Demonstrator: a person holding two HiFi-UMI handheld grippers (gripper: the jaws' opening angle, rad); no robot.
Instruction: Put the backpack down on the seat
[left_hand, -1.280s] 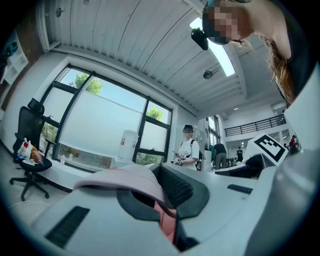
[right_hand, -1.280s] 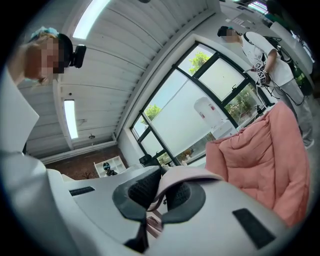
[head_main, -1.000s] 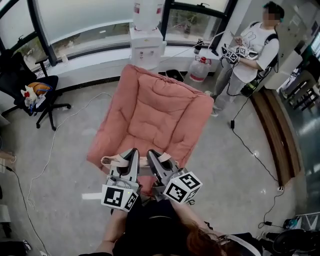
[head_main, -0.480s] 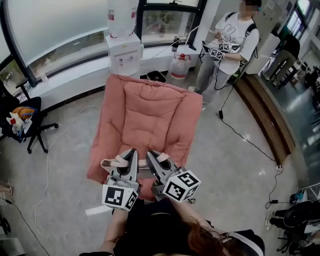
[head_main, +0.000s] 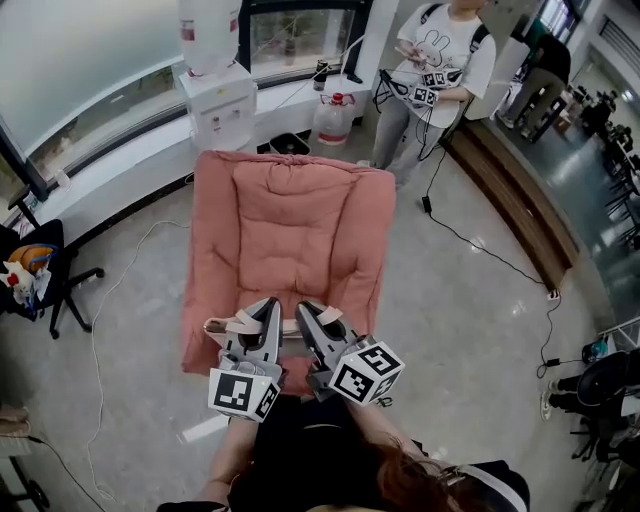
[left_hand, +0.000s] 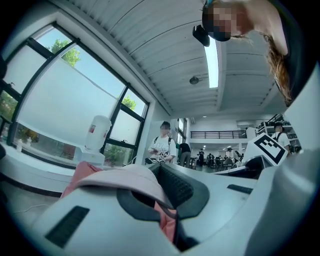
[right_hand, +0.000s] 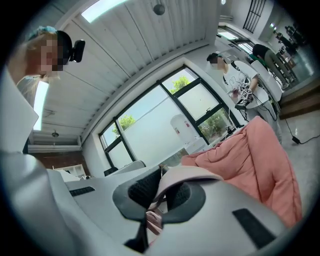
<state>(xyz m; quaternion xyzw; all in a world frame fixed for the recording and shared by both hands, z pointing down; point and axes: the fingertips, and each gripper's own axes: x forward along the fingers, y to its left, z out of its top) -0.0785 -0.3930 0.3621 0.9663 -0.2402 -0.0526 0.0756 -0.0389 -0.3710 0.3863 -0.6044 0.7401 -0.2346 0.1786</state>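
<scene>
A pink padded armchair (head_main: 290, 235) stands straight ahead, its seat facing me. My left gripper (head_main: 262, 318) and right gripper (head_main: 310, 320) are side by side, level, just before the seat's front edge. Each is shut on a pale pink backpack strap: the left strap (head_main: 228, 324) loops out to the left and the right strap (head_main: 331, 318) bends over the right jaws. In the left gripper view the strap (left_hand: 125, 179) arches over the left gripper (left_hand: 161, 174). In the right gripper view the strap (right_hand: 190, 175) crosses the right gripper (right_hand: 161, 186), with the armchair (right_hand: 255, 160) beyond. The backpack's body (head_main: 292, 366) is mostly hidden under the grippers.
A water dispenser (head_main: 215, 95) and a water jug (head_main: 333, 118) stand behind the armchair by the window. A person (head_main: 435, 60) with grippers stands at the back right. An office chair (head_main: 35, 275) is at the left. Cables (head_main: 470, 240) cross the floor at the right beside a wooden bench (head_main: 515, 200).
Both grippers, shut on the straps throughout, have swung round with me, so the armchair now lies squarely ahead. The standing person has slid toward the top middle of the head view.
</scene>
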